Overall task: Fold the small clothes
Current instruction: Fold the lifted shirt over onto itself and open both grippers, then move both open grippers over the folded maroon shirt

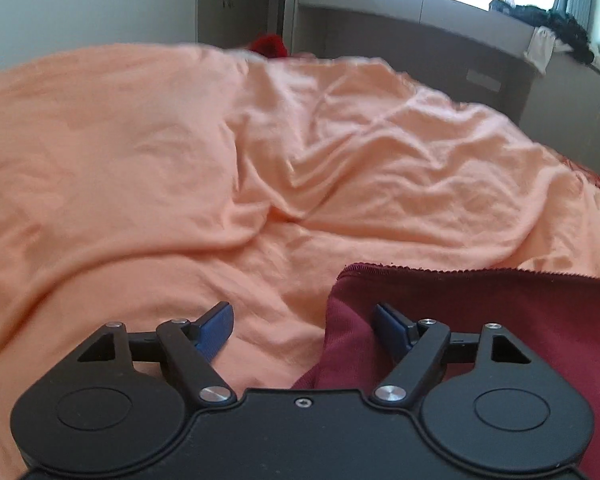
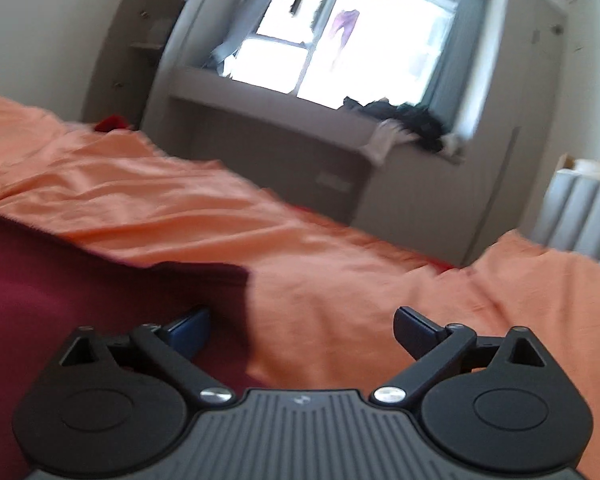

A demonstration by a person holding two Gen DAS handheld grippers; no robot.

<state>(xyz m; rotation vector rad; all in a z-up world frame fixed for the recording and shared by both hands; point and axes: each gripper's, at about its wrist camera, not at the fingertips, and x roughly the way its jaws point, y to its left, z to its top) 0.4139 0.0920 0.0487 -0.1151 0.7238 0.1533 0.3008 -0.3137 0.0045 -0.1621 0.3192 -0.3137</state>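
Both tools gape wide, holding nothing: the left tool (image 1: 305, 326) straddles the maroon garment (image 1: 500, 320)'s near-left corner, the right tool (image 2: 302, 330) its right edge. Close each only once cloth sits between the pads, without pinching the orange bedsheet (image 1: 140, 160) beneath

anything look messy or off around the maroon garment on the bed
The maroon garment lies loose on the rumpled orange bed cover, its near left corner bunched beside the open left hand-held gripper. The right hand-held gripper is open too. Nothing looks damaged or spilled.
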